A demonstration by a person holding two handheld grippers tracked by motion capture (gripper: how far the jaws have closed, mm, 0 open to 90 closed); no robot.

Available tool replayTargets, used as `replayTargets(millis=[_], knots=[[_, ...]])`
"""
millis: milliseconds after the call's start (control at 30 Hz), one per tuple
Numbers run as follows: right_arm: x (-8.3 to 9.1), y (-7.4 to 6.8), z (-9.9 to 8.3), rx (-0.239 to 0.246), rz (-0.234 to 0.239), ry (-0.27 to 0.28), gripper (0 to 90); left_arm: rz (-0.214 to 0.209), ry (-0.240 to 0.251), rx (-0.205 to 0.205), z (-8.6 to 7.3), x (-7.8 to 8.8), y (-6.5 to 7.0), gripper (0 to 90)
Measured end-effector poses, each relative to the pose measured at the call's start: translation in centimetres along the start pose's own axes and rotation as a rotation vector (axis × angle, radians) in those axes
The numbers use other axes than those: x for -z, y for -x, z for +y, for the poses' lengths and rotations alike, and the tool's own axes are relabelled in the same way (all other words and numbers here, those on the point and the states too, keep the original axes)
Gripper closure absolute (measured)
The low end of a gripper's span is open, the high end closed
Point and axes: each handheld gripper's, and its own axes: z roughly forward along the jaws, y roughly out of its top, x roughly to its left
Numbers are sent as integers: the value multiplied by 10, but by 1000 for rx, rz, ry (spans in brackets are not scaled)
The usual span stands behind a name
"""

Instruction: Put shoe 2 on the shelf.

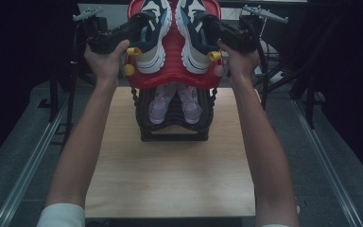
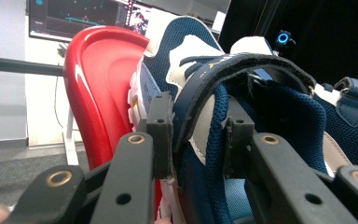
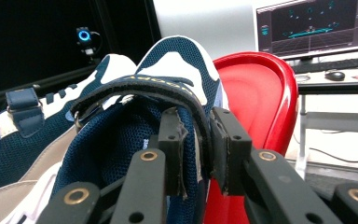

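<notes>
**Caller:** Pale wooden tabletop [image 1: 170, 175] below, dark curtains all round, grey floor with rails either side. At the far end of the table stands a black shoe rack [image 1: 174, 127] with a pair of pink shoes [image 1: 175, 104] on its lower tier. Above it sits a red shelf tray [image 1: 172, 47] carrying two navy-and-white sneakers.

**Analyst:** And both hands are up there. The left gripper [image 1: 131, 47] is on the left sneaker [image 1: 153, 33], the right gripper [image 1: 213, 53] on the right sneaker [image 1: 196, 33], soles facing the camera in the high view.

**Caller:** Look along the left gripper [image 2: 196, 135]: its jaws are pinching the side wall of the left sneaker [image 2: 270, 116] at the collar, one pad outside by the white sole edge, the other inside the mesh lining. The navy strap [image 2: 242, 65] arches just above the pads, and the red shelf tray [image 2: 102, 84] curves up behind.

**Analyst:** Same on the other side. The right gripper [image 3: 198, 144] clamps the collar wall of the right sneaker [image 3: 168, 79], pads pressed on either face of it, strap [image 3: 135, 91] running over the top. The other sneaker [image 3: 32, 135] lies alongside, touching it.

**Caller:** A monitor [image 3: 314, 25] glows on a desk beyond the red shelf tray [image 3: 256, 93].
</notes>
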Motion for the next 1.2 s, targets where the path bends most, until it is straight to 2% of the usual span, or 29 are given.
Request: replayTargets(millis=[167, 467, 567, 733, 767, 900, 967, 1033, 1200], knots=[[-4, -5, 1, 31, 5, -13, 725, 3, 4, -3, -2, -3, 4, 691], [-12, -10, -1, 37, 9, -16, 678, -3, -6, -23, -4, -7, 9, 629], [-17, -14, -4, 61, 34, -34, 650, -27, -9, -21, -5, -8, 10, 586], [-19, -15, -6, 60, 50, -37, 622, -59, -12, -2, -5, -7, 6, 511], [-20, -13, -6, 51, 68, -47, 575, -69, -15, 6, -4, -7, 4, 472], [-18, -7, -6, 2, 123, -32, 496, -84, -14, 18, -3, -7, 2, 417], [-18, -4, -7, -7, 130, -24, 478, -93, -7, 26, -3, -6, 2, 392], [-17, 1, -8, -48, 163, -20, 425, -103, 18, 53, 0, -4, 2, 374], [-12, 7, -8, -87, 195, -4, 379, -105, 18, 54, 2, 0, 0, 365]])
